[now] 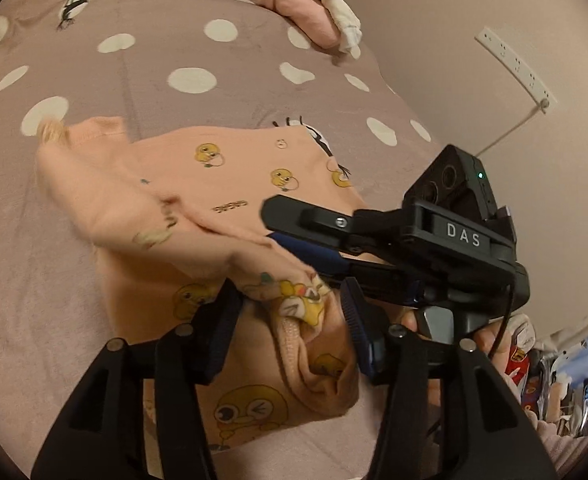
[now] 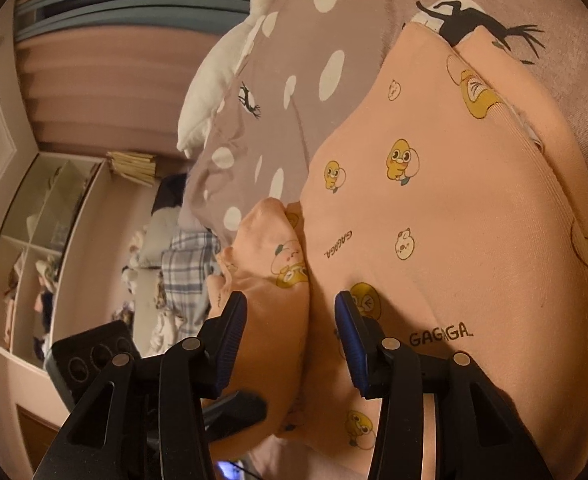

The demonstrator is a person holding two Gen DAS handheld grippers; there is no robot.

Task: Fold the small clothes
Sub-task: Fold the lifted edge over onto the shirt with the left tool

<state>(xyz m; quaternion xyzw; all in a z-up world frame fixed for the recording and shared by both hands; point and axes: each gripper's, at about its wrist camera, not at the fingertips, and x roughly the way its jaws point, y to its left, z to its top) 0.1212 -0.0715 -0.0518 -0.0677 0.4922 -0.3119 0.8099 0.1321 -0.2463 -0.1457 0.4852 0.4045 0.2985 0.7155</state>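
We see one polka-dot bed cover carrying one peach duck-print garment. Only our right view shows the shelving; only our left shows a wall power strip. Both tongs, left and right, gape loosely around bunched folds, released.

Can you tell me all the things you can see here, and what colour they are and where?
duck-print garment: one, peach, spread on the bed with a bunched fold between the left jaws.
bedspread: one, mauve with white dots, under the garment.
folded clothes: small pile, pink and white, far edge of bed.
goose plush: one, white, along the bed's edge.
power strip: one, white, on the wall.
shelf unit: one, white, by the wall.
left gripper: black, jaws apart around cloth.
right gripper: black, jaws apart over a fold.
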